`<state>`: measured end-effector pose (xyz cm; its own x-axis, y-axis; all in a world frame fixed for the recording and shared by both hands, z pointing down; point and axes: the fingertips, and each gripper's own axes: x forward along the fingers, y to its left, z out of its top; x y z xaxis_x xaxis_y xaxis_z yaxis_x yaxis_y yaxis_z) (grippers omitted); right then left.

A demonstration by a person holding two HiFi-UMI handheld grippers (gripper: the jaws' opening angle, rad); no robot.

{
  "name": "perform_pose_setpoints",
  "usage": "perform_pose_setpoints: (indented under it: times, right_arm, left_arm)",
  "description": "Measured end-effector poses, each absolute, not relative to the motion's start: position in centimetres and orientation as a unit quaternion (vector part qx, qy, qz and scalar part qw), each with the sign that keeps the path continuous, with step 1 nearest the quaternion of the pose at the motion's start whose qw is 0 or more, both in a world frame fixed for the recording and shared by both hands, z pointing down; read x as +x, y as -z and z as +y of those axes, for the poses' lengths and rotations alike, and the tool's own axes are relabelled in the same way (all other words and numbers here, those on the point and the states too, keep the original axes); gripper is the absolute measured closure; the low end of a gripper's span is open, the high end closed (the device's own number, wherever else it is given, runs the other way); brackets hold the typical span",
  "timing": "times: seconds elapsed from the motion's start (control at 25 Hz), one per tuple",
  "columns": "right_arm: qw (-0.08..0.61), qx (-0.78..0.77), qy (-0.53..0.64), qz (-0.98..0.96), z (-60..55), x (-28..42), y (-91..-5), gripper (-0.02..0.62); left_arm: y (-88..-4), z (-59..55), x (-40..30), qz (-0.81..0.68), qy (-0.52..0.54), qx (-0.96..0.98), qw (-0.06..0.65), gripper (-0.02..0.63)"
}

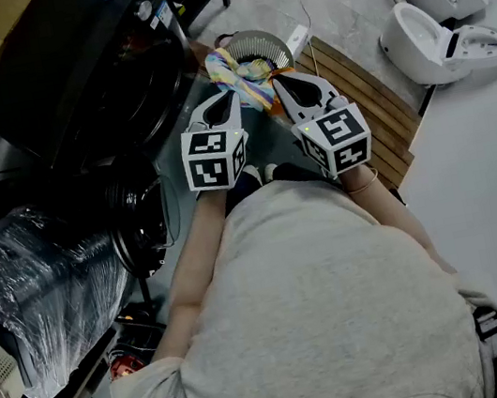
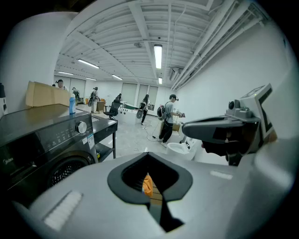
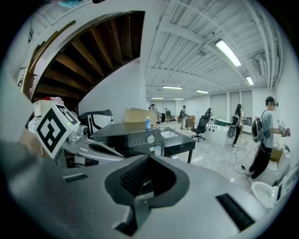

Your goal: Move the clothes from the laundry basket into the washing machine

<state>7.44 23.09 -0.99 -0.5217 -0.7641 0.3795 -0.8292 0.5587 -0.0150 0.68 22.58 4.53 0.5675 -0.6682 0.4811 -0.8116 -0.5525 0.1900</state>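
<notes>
1. Left gripper [image 1: 232, 94]: fingers together, clamped on the colourful cloth [image 1: 243, 72]. In the left gripper view I see an orange fold of it hanging just under the closed tips
2. Right gripper [image 1: 276, 81]: fingers together too, with the tip right at the cloth's orange edge. No fabric shows in the right gripper view, so I can't tell if it actually pinches the cloth or only touches it
3. The cloth hangs bunched between the two tips, over the near rim of the laundry basket [image 1: 263, 42]. It is off the floor and not in the drum
4. The basket is round with ribbed walls and stands on the floor just beside the far end of the wooden slat platform [image 1: 358, 93]
5. The washing machine [image 1: 106, 94] is dark and sits left of the basket, well clear of the cloth. The left gripper view shows the door and control knob at its left edge
6. Both grippers are side by side, marker cubes towards me, pointing slightly down at the basket
7. A white toilet-like unit [image 1: 435, 41] stands on the floor beyond the platform's right edge
</notes>
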Motion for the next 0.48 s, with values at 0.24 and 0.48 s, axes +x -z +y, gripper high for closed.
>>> perform_pose_setpoints:
  times: [0.24,0.48]
  right_arm:
    - [0.172,0.457,-0.101,-0.867,23.39,7.82,0.52,0.588]
    - [0.168,0.453,-0.112,-0.869,24.02,7.61,0.33,0.588]
  left_arm:
    - [-5.02,22.54,0.22,-0.439,-0.18,0.857,0.202,0.597]
    - [-5.26,23.1,0.01,-0.44,-0.177,0.854,0.213,0.597]
